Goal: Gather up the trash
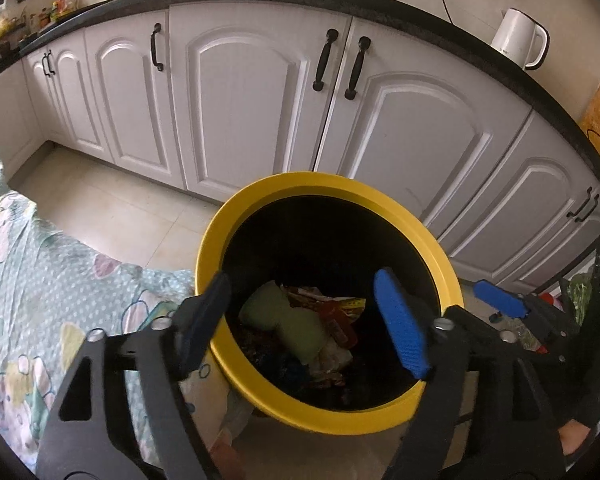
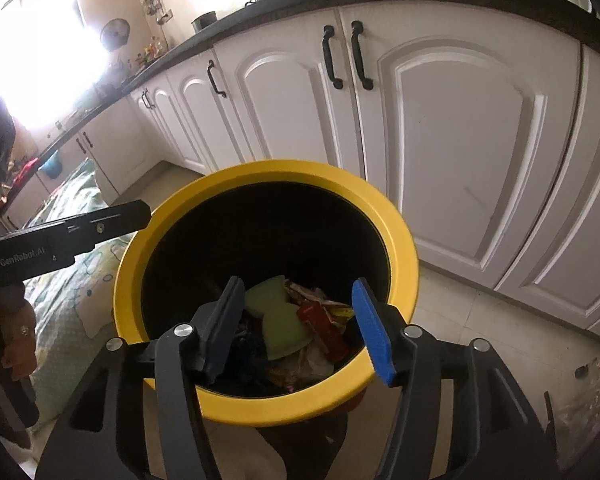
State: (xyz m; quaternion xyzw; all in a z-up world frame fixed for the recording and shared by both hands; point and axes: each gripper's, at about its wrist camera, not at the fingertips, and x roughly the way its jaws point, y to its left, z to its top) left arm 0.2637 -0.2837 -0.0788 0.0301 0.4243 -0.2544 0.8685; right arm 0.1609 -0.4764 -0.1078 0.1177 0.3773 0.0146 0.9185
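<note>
Both grippers hang over the round yellow-rimmed trash bin with black interior [image 1: 440, 256], angled down into its mouth. Left gripper [image 1: 308, 316]: jaws spread, nothing between the pads. Right gripper [image 2: 296, 320]: jaws spread, likewise empty.

Collected trash lies at the bin bottom, directly below and ahead of both tools: pale green sponge-like piece [image 1: 284, 316], red wrapper [image 2: 324, 324], crumpled paper and foil scraps around them. Right gripper sits approx. centred over the mouth; left gripper straddles the near-left rim.

Judgement: drop done, next move is withdrawal up and back.

Surroundings: white panelled cabinet doors w/ black handles [image 1: 240, 92] behind the bin; patterned teal fabric [image 1: 40, 280] against the bin's left side. Obstruction: bin rim only, plus the other tool close alongside.
</note>
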